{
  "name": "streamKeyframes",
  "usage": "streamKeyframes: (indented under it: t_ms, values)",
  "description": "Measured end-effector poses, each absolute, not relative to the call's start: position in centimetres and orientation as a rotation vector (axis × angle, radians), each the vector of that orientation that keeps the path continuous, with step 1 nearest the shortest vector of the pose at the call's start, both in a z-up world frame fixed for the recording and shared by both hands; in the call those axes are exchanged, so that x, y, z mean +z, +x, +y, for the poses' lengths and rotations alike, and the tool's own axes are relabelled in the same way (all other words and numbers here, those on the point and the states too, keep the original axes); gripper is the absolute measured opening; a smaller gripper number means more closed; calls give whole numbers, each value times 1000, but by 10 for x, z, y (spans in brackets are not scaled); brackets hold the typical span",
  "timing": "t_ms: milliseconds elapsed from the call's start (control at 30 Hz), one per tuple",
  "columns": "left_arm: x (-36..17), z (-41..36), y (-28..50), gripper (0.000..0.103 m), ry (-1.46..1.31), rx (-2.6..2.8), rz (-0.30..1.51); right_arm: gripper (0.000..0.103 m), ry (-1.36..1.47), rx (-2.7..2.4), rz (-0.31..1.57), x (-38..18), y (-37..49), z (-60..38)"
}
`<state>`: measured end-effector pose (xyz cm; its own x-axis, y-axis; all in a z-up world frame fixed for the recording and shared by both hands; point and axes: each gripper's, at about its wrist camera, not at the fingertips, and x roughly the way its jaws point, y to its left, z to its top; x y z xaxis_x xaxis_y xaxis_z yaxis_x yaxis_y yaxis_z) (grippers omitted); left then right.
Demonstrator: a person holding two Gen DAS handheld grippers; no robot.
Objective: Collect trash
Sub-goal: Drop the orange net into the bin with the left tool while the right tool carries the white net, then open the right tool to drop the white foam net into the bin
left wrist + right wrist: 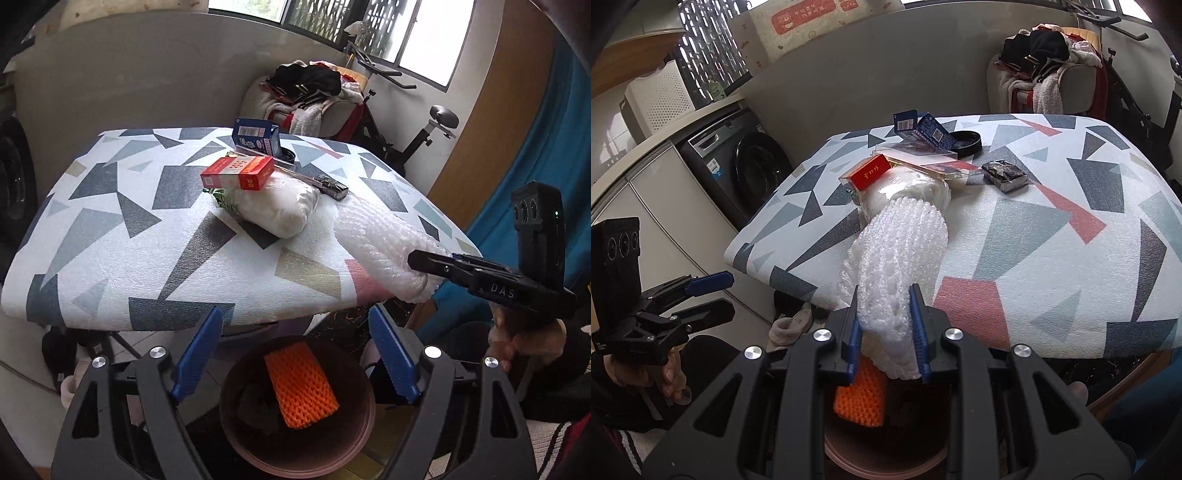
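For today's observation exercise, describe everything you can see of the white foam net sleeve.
The white foam net sleeve is a soft, knobbly mesh tube, looking like foam packing. It lies stretched over the near edge of the patterned table. Its near end is pinched in the right claw, above the bin; its far end reaches the white bag.

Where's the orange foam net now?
In both wrist views the orange foam net lies inside the bin below the table's near edge, under the open left gripper.
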<state>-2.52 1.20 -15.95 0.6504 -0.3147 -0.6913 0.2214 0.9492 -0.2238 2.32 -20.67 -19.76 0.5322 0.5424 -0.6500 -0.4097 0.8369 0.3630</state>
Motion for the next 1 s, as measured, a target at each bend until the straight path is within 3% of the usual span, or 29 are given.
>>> streamKeyframes:
  t_ms: [200, 667, 767, 833, 1000]
  values:
    - [-153, 28, -28, 96, -101, -190, 804, 27, 149, 603, 899, -211, 16, -193]
    - [-157, 52, -27, 97, -130, -113, 831, 30, 65, 657, 1040, -243, 0, -160]
    - [-158, 50, -27, 97, -128, -111, 838, 41, 50, 647, 1059, -246, 1, -158]
    - [-160, 50, -26, 97, -129, -111, 844, 71, 41, 630, 1073, -249, 2, -158]
    - [-161, 50, -26, 97, -129, -109, 850, 91, 24, 606, 1076, -250, 2, -156]
